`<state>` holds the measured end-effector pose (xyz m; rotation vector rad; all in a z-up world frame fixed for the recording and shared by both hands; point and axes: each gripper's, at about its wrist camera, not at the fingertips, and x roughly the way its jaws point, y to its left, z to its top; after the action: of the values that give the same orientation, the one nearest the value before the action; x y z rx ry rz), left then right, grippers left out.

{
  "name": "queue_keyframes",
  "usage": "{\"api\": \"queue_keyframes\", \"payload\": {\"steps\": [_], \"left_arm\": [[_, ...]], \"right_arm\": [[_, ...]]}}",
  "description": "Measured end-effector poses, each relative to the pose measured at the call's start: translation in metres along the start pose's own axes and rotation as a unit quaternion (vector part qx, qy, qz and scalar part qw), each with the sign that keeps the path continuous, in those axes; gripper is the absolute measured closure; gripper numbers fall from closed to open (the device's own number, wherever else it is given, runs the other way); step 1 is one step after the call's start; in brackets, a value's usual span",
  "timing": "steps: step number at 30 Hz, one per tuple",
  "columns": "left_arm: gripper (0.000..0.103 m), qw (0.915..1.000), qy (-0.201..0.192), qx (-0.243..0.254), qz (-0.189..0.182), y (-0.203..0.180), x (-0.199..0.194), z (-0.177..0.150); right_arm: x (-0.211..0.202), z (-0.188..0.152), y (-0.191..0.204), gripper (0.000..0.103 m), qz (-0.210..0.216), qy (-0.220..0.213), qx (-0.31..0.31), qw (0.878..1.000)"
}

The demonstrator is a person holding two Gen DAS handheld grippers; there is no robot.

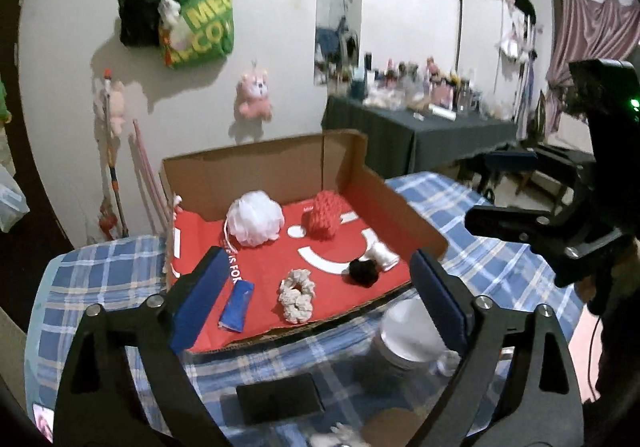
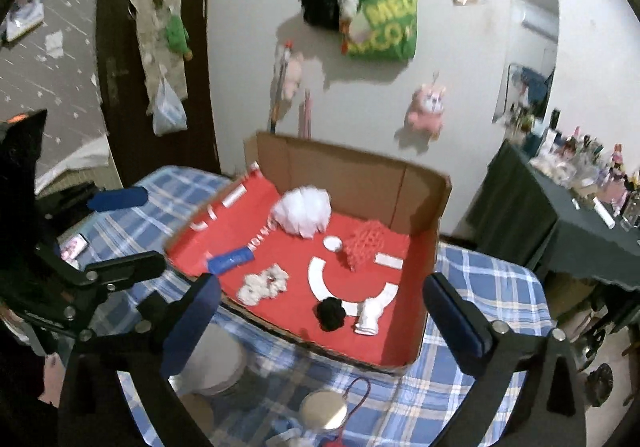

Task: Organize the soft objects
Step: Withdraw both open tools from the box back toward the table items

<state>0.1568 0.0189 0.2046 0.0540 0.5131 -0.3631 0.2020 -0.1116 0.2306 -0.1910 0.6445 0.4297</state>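
An open cardboard box (image 1: pixel 260 171) (image 2: pixel 360 175) with a red lining lies on a blue plaid cloth. In it are a white mesh pouf (image 1: pixel 254 223) (image 2: pixel 304 215), a red knitted piece (image 1: pixel 324 219) (image 2: pixel 364 247), a cream scrunchie (image 1: pixel 296 295) (image 2: pixel 264 283), a black scrunchie (image 1: pixel 363 271) (image 2: pixel 330 313), a white folded sock (image 1: pixel 382 253) (image 2: pixel 370 317) and a blue packet (image 1: pixel 237 305) (image 2: pixel 230 261). My left gripper (image 1: pixel 319 255) (image 2: pixel 132 231) hangs open above the box's near edge with nothing in it. Beside it, my right gripper (image 2: pixel 322 285) (image 1: pixel 500 187) is also open and holds nothing.
A jar with a white lid (image 1: pixel 408 331) (image 2: pixel 216 363) stands on the plaid cloth (image 1: pixel 500 275) just in front of the box. A dark phone (image 1: pixel 280 399) and a round metal lid (image 2: pixel 324 409) lie nearer. A dark-clothed table (image 1: pixel 420 127) with bottles stands at the right.
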Motion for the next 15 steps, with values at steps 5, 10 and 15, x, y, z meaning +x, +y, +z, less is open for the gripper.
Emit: {"api": "queue_keyframes", "payload": {"steps": [5, 10, 15], "left_arm": [[0.008, 0.9991, -0.039, -0.014, 0.006, -0.014, -0.032, -0.015], [0.008, 0.9976, -0.065, -0.017, 0.018, -0.026, -0.055, -0.033], [0.008, 0.9961, -0.080, -0.022, 0.030, -0.034, -0.071, -0.051]], "right_arm": [[-0.044, -0.018, 0.018, 0.000, -0.020, -0.055, 0.001, 0.998], [-0.074, -0.043, 0.032, 0.000, -0.043, -0.088, 0.003, 0.995], [-0.091, -0.071, 0.042, 0.000, -0.064, -0.106, 0.015, 0.992]]}}
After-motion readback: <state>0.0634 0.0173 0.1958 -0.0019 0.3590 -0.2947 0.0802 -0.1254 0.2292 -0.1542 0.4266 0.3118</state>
